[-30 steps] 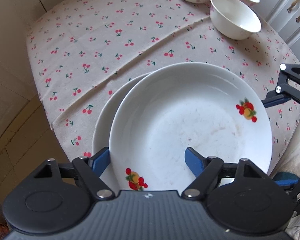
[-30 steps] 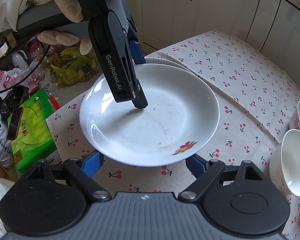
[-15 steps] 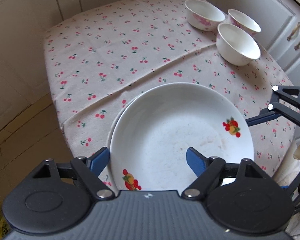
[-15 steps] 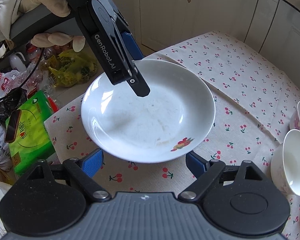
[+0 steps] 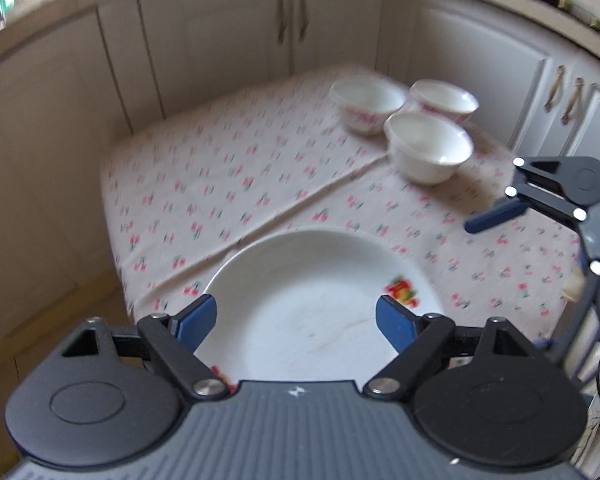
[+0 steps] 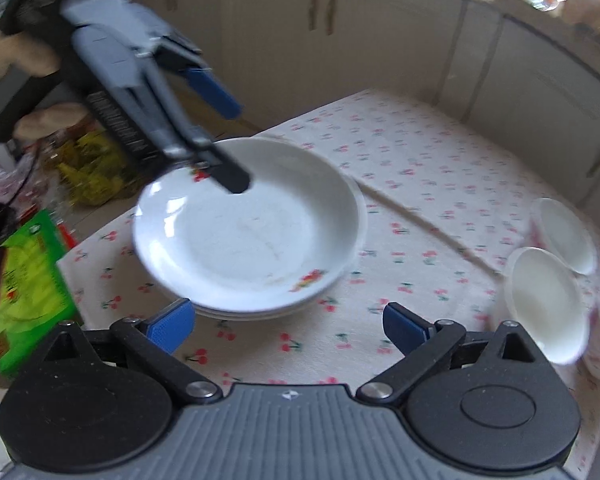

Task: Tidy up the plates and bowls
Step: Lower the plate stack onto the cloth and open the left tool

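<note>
A white plate [image 5: 308, 304] with fruit prints lies on top of other plates [image 6: 256, 312] at the near corner of the table; the stack also shows in the right wrist view [image 6: 244, 236]. Three white bowls [image 5: 428, 148] stand close together at the far right; they also show in the right wrist view [image 6: 544, 296]. My left gripper [image 5: 296, 318] is open above the plate's near rim, holding nothing. My right gripper [image 6: 288, 326] is open and empty, above the cloth just in front of the stack.
The table wears a cherry-print cloth [image 5: 228, 184]. White cabinets [image 5: 240, 40] stand behind it. A green packet [image 6: 24, 288] and bags [image 6: 88, 168] lie off the table's left edge.
My left gripper let go of the top plate, which now rests on the stack, and rose and pulled back. My right gripper also drew back. Both views are motion-blurred.
</note>
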The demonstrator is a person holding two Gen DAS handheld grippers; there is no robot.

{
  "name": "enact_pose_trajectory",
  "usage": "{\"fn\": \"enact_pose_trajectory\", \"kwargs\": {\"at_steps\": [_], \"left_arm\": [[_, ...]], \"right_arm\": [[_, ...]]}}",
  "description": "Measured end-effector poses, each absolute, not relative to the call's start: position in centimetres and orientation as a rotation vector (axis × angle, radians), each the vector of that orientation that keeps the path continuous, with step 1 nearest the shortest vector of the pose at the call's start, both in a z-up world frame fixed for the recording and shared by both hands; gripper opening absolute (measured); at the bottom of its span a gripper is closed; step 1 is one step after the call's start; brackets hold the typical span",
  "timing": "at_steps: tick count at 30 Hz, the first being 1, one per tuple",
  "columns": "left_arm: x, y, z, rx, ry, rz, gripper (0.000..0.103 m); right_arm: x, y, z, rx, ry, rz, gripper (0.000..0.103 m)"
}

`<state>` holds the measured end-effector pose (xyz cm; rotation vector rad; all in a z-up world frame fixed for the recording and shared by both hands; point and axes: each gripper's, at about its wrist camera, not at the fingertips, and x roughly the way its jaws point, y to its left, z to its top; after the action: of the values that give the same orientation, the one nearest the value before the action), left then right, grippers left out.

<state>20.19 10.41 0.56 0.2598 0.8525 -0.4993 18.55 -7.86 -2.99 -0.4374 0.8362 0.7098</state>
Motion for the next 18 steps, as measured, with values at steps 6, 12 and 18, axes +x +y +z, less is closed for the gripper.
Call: {"fn": "enact_pose_trajectory", "kwargs": {"at_steps": [6, 12, 18], "left_arm": [[16.5, 8.1, 1.2, 0.224, 0.716, -0.487, 0.095], [14.3, 6.0, 1.0, 0.079, 0.628, -0.444, 0.095], [14.9, 3.1, 0.7, 0.019, 0.619, -0.408, 0.095]], "right_arm": [[16.9, -11.2, -2.0, -0.387, 0.713, 0.561, 0.103], [16.8, -15.8, -1.7, -0.263, 0.67, 0.413, 0.103], [16.9, -19.6, -2.6, -0.216, 0.598, 0.276, 0.103]]}}
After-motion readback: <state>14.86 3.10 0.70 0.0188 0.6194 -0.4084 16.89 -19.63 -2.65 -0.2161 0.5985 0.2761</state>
